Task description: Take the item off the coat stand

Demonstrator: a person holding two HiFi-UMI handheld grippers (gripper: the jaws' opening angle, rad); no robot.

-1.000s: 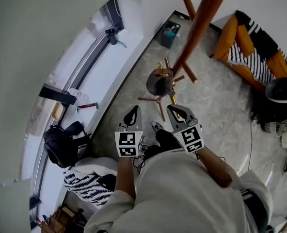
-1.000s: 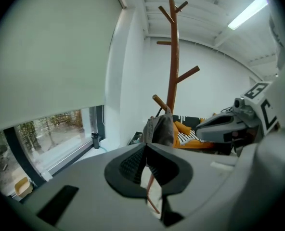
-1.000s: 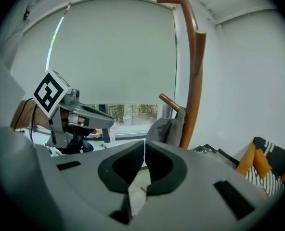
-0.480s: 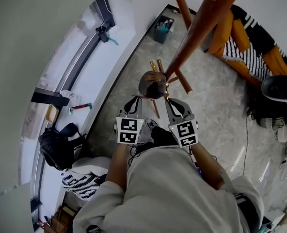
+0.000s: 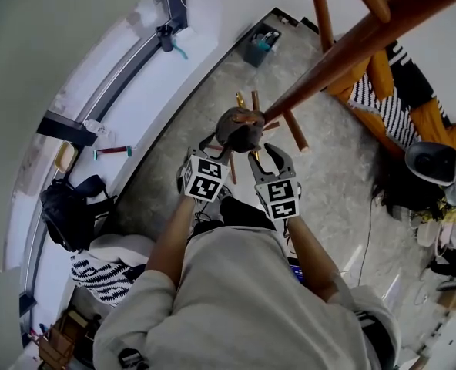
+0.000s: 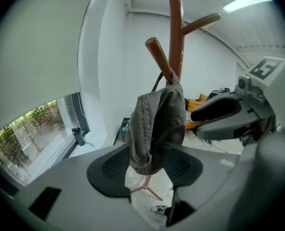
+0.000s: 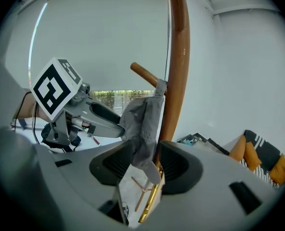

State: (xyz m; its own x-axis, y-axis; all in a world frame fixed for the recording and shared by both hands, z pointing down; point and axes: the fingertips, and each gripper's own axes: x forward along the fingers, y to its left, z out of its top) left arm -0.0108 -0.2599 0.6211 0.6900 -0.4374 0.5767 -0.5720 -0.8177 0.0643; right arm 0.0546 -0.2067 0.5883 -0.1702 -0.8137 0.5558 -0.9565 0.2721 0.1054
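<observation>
Black backpack (image 5: 68, 213), striped cushions (image 5: 378, 102)

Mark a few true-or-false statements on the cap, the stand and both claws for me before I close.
The grey cap hangs on a peg of the wooden coat stand. True.
The left claw is clamped on the cap. False: its jaws have just been opening and stand apart, cap between them.
The right claw is nowhere near the cap. False: its jaws, also just opening, stand apart with the cap between them.
Both claws flank the same cap. True.
</observation>
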